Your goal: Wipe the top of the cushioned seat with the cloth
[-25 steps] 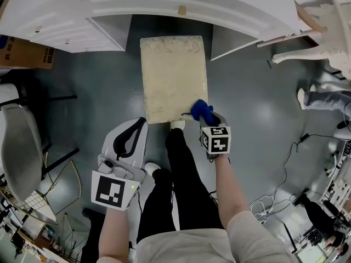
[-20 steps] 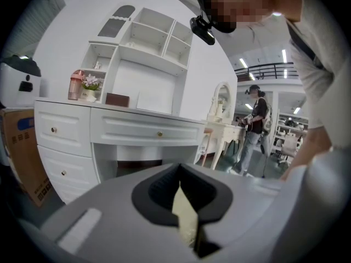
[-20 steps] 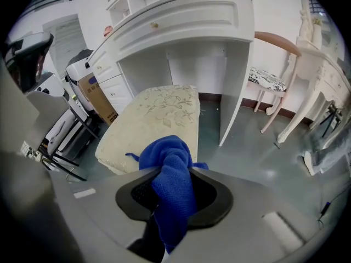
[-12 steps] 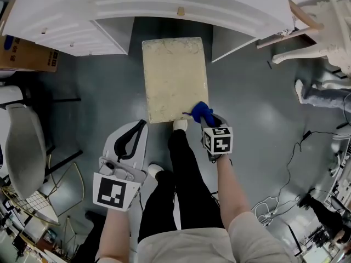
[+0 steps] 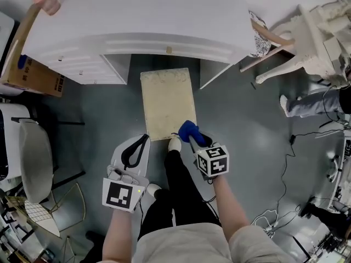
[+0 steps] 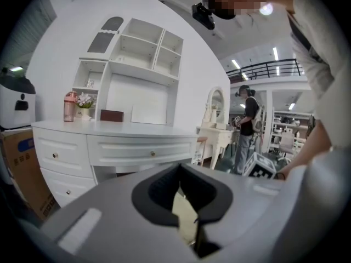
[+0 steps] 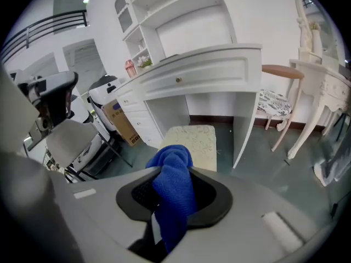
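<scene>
Blue cloth [image 5: 189, 130] in right gripper [image 5: 193, 137] has lifted off cushioned seat [image 5: 164, 103].

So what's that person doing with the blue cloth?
A person stands in front of a cream cushioned seat that sits by a white dressing table. Their right tool is shut on a crumpled blue cloth, held at the seat's near right corner, ready for wiping its top. I can't tell whether the cloth touches the seat. The left tool is shut with nothing in it, off the seat's near left corner.
</scene>
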